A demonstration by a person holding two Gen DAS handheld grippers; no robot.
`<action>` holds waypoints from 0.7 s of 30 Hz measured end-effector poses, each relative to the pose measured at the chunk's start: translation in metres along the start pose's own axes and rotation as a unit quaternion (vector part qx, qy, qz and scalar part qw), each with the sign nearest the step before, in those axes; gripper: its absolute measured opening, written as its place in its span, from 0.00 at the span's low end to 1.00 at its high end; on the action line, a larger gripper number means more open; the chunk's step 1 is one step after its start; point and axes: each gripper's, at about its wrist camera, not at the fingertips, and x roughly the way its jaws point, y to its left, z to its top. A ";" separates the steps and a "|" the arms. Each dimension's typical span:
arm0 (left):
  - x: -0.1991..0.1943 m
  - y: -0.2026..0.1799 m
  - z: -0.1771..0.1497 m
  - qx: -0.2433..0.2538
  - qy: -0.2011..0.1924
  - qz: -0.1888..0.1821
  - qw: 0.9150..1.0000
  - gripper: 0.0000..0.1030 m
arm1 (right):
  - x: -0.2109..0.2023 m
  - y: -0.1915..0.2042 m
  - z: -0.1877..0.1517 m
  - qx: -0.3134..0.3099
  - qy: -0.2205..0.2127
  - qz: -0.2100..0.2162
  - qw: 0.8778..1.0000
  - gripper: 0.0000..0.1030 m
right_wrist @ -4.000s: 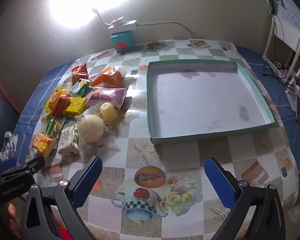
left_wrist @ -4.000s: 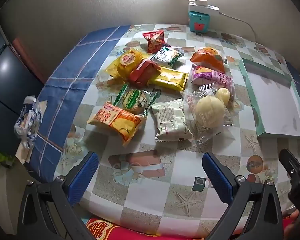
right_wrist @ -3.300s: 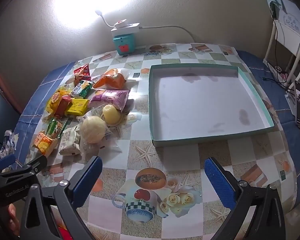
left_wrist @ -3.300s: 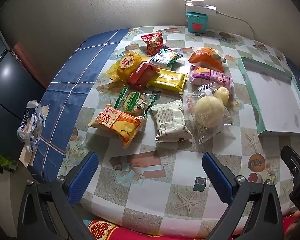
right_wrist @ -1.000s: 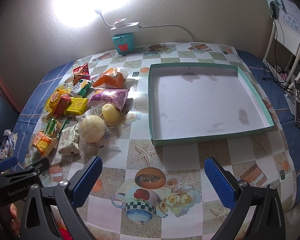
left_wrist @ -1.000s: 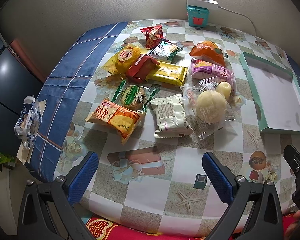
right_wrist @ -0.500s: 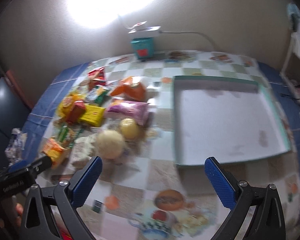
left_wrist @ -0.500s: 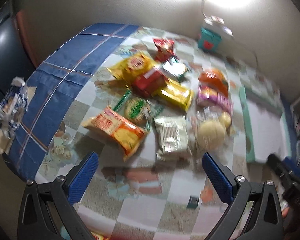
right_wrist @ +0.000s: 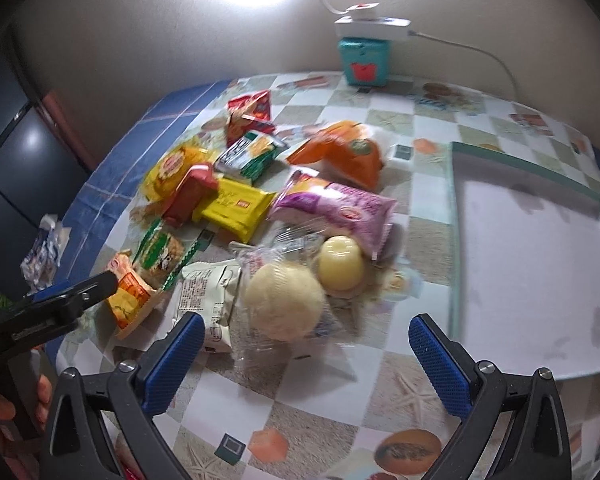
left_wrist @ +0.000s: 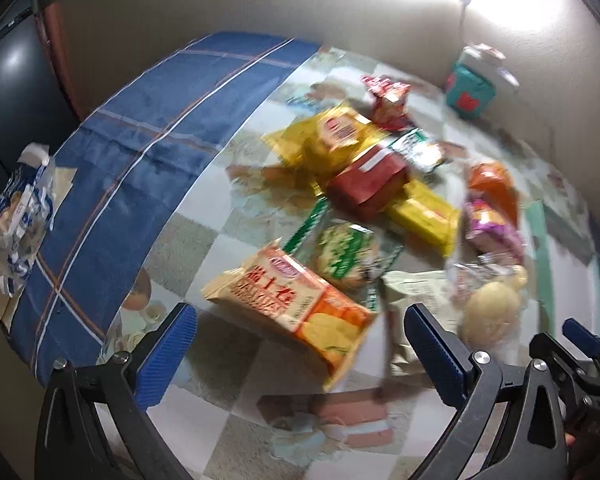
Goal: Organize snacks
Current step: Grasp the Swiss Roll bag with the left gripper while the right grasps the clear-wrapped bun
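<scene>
The snacks (right_wrist: pixel 240 208) lay clustered on the left half of the table (right_wrist: pixel 340 408). The tray (right_wrist: pixel 456 240) sat to their right, well apart from most. A small box (right_wrist: pixel 364 60) stood behind them against the wall (right_wrist: pixel 140 40).

Wrapped snacks lie clustered on the table beside a shallow tray.

An orange cracker pack (left_wrist: pixel 296 312) lies flat at the near edge of the pile, touching a green-striped biscuit packet (left_wrist: pixel 346 254). Behind them a red pack (right_wrist: pixel 190 194) rests tilted on a yellow bar (right_wrist: pixel 236 204) and a yellow bag (right_wrist: pixel 174 168). A round cream bun (right_wrist: pixel 284 300) in clear wrap sits beside a small yellow pudding cup (right_wrist: pixel 340 262), a purple packet (right_wrist: pixel 340 206) just behind. The teal-rimmed tray (right_wrist: pixel 454 240) lies empty.
</scene>
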 end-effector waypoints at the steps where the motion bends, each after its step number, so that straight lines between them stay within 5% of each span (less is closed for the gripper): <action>1: 0.006 0.002 0.000 -0.008 0.008 -0.004 1.000 1.00 | 0.004 0.002 0.001 -0.003 0.003 0.001 1.000 1.00; 8: 0.038 0.001 0.001 -0.029 0.049 0.012 0.998 1.00 | 0.036 0.012 0.006 -0.013 0.033 -0.005 0.999 1.00; 21: 0.063 0.011 0.005 -0.065 0.065 0.014 0.996 1.00 | 0.071 0.007 0.009 -0.005 0.068 -0.017 0.998 0.99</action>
